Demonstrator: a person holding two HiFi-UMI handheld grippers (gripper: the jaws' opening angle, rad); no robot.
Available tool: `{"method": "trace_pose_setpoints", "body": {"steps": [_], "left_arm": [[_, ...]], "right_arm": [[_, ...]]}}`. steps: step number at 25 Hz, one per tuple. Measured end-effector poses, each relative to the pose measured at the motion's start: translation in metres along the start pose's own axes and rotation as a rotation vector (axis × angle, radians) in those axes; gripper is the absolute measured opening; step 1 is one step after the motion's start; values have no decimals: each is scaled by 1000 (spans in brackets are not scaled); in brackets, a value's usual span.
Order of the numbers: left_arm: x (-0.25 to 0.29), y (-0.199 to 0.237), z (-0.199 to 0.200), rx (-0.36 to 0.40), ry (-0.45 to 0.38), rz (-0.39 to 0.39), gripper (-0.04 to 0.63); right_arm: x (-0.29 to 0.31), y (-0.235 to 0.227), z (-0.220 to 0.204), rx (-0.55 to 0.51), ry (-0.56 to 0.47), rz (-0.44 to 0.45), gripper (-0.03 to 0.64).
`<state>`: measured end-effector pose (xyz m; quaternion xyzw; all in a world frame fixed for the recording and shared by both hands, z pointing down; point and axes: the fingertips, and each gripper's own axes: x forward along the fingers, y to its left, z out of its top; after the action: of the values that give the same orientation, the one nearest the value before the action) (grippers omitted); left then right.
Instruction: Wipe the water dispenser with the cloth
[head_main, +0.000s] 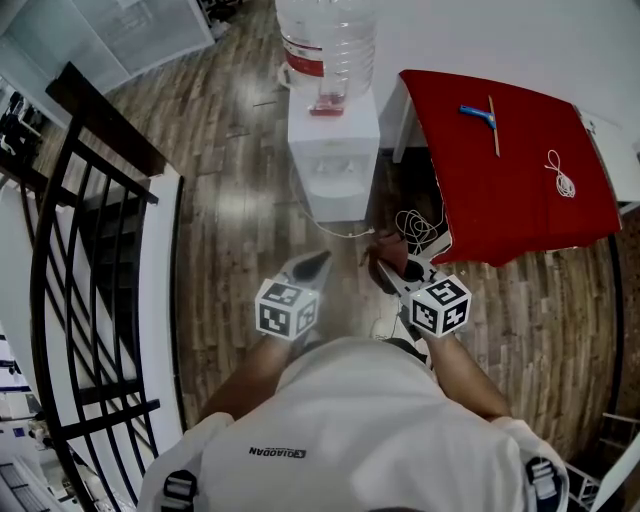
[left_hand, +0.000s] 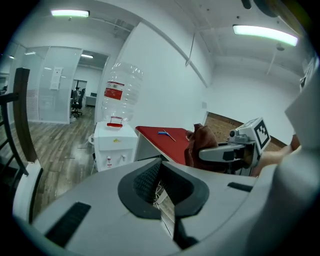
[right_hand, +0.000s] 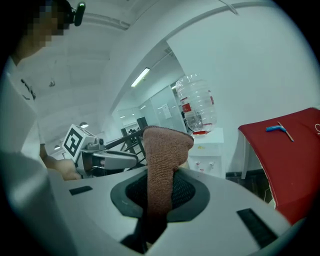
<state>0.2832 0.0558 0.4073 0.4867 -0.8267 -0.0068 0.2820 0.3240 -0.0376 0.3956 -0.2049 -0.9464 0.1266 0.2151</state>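
Observation:
The white water dispenser (head_main: 333, 150) stands on the wood floor ahead of me, with a clear bottle (head_main: 325, 40) on top. It also shows in the left gripper view (left_hand: 114, 147) and the right gripper view (right_hand: 210, 150). My right gripper (head_main: 383, 272) is shut on a brown cloth (right_hand: 162, 155), which sticks up from between its jaws. The cloth (head_main: 392, 252) hangs in the air short of the dispenser's front. My left gripper (head_main: 308, 268) is beside it on the left, jaws together with nothing in them (left_hand: 164, 197). Both are held clear of the dispenser.
A table with a red cover (head_main: 510, 160) stands right of the dispenser, with a blue tool (head_main: 477, 114), a thin stick and a white cord (head_main: 562, 180) on it. A black railing (head_main: 90, 250) runs along my left. Loose cables (head_main: 415, 228) lie on the floor by the dispenser's base.

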Motion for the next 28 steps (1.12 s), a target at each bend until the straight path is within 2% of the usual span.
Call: {"method": "trace_pose_setpoints", "body": {"steps": [3,7,11,15,22,28], "left_arm": [[3,0,-6,-2,17,11,-11],[8,-4,-8,2,32,22,-11],[17,-10,-5,5,38,32,-11],[32,-18,-14,-2,98,43,-11],[47,-23,-6,-16,71,129,-11],[44,-17,0,21,117,165,-11]], "right_arm": [[-2,0,4,22,-24,16,57],[-6,-12,-2,-9,1,-18,55],[-14,-25,-1,5,-5,-8,57],[-22,-38,-3,20,8,29,57],[-36,-73,-15,-21,50,64,57],[-30,-91,-11,5,53,70,55]]}}
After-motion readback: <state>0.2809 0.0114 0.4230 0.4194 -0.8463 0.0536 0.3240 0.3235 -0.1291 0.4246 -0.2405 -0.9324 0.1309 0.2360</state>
